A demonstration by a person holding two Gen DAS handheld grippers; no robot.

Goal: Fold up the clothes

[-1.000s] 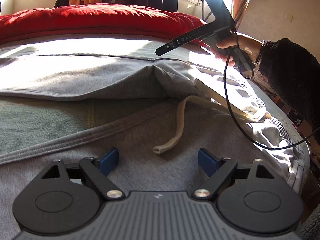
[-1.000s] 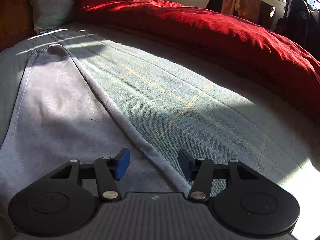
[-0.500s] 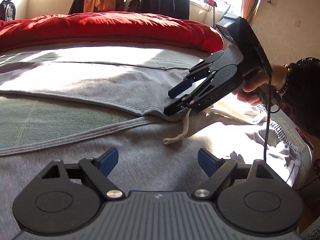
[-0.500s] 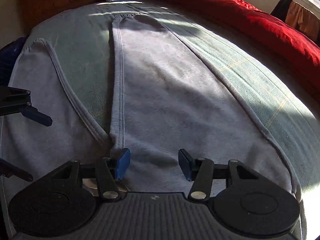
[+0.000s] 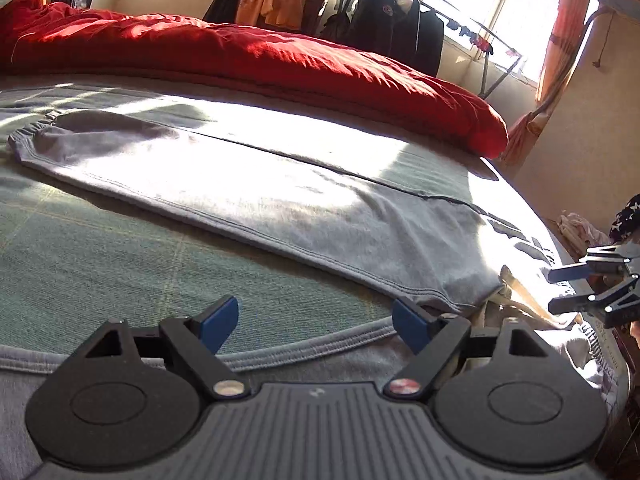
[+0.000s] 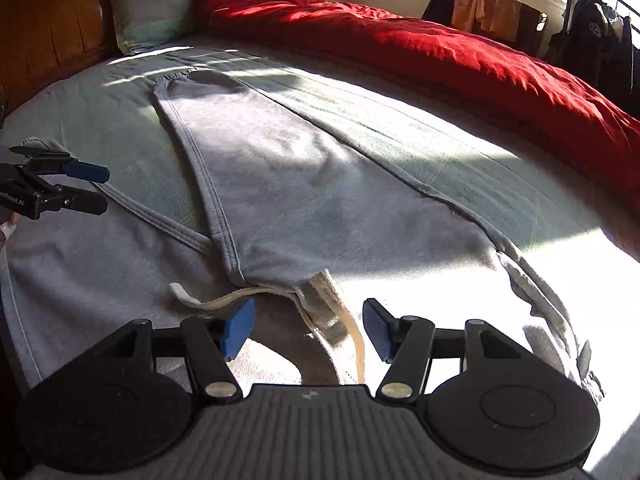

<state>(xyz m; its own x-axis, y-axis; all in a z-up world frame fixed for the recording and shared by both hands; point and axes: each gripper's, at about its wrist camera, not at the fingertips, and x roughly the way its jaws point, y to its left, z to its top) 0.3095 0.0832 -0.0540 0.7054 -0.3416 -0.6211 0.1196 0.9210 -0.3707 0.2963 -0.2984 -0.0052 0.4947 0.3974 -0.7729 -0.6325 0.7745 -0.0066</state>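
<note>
**A:** How were your tongs set at that moment?

**B:** My right tongs (image 6: 305, 326) stood spread apart with nothing between the blue pads, low over the waist end of the grey sweatpants (image 6: 280, 184). The pale drawstring (image 6: 216, 302) trailed just ahead of them. My left tongs (image 5: 316, 322) gaped as well, empty, above the inner seam of the near leg (image 5: 304, 350).

**A:** And the pants themselves?

**B:** They lay flat on the bed (image 6: 460, 152), legs splayed in a V. The far leg (image 5: 240, 196) ran up toward the pillow (image 6: 156, 8), its cuff (image 6: 176, 80) near the headboard end. Green sheet showed between the two legs. The red duvet (image 6: 440, 56) sat bunched along the far side, well apart from the pants.

**A:** What could have gone wrong from there?

**B:** I judged a few things. The drawstring lay loose right by my right pads, so a pinch there could have caught cord instead of waistband, and the cloth would have slipped free on the lift. The fleece looked thick and limp; grabbing only the top layer would have peeled it and left a twisted fold. With the legs so spread, bringing one over the other unevenly would have left seams misaligned. Harsh sunlight washed out the waistband corner (image 6: 540, 292), so I could have misjudged that edge
</note>
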